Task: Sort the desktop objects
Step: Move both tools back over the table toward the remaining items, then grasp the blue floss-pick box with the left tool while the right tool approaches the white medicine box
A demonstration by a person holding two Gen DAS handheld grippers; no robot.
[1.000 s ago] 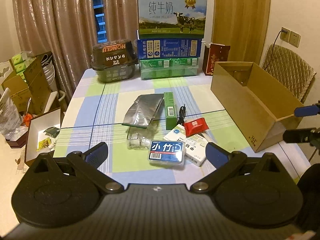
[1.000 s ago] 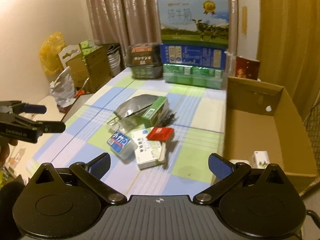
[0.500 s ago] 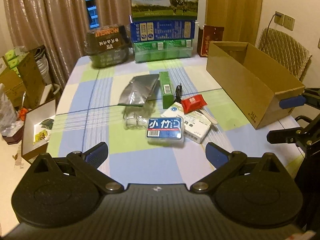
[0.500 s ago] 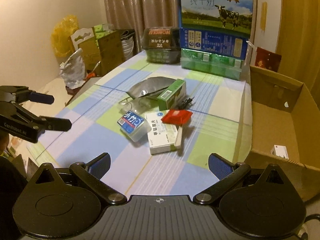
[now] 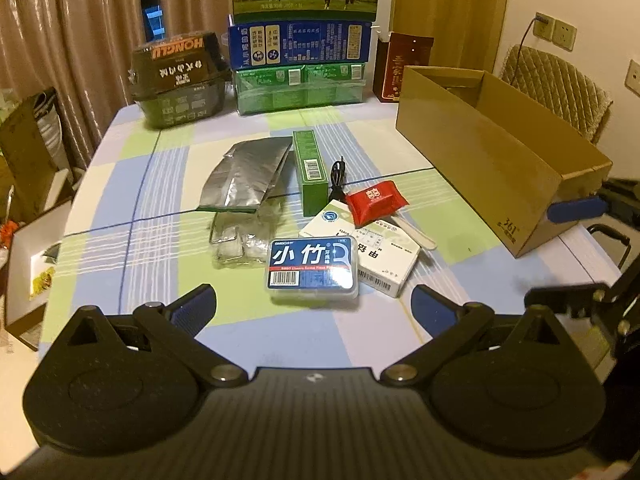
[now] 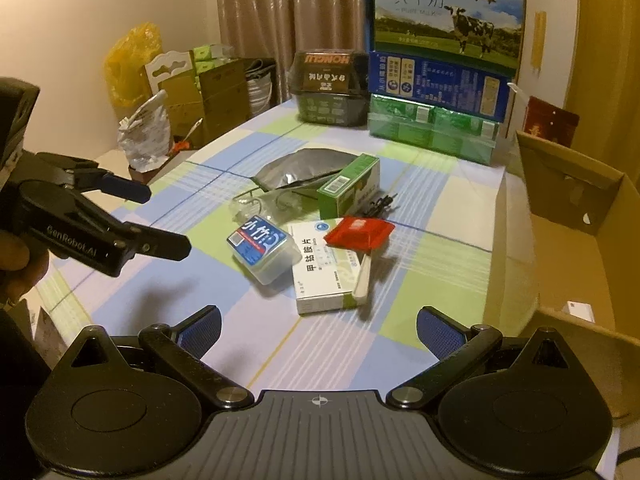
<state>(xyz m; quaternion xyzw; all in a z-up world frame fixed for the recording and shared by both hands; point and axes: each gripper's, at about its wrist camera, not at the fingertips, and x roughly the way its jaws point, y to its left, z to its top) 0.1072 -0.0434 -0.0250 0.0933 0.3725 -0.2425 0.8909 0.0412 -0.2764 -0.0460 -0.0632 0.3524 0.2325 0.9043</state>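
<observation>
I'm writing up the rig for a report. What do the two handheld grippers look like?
Both match. The left gripper and right gripper have matte black bodies, two round hubs, black linkage arms with silver pivot screws, and blue textured pads. Seen side-on, the left gripper's arm reads "GenRobot.AI" in white.

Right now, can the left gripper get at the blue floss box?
Probably yes. The left gripper hangs open just short of the blue floss box, nothing between them; only the white medicine box touches its far side.
</observation>
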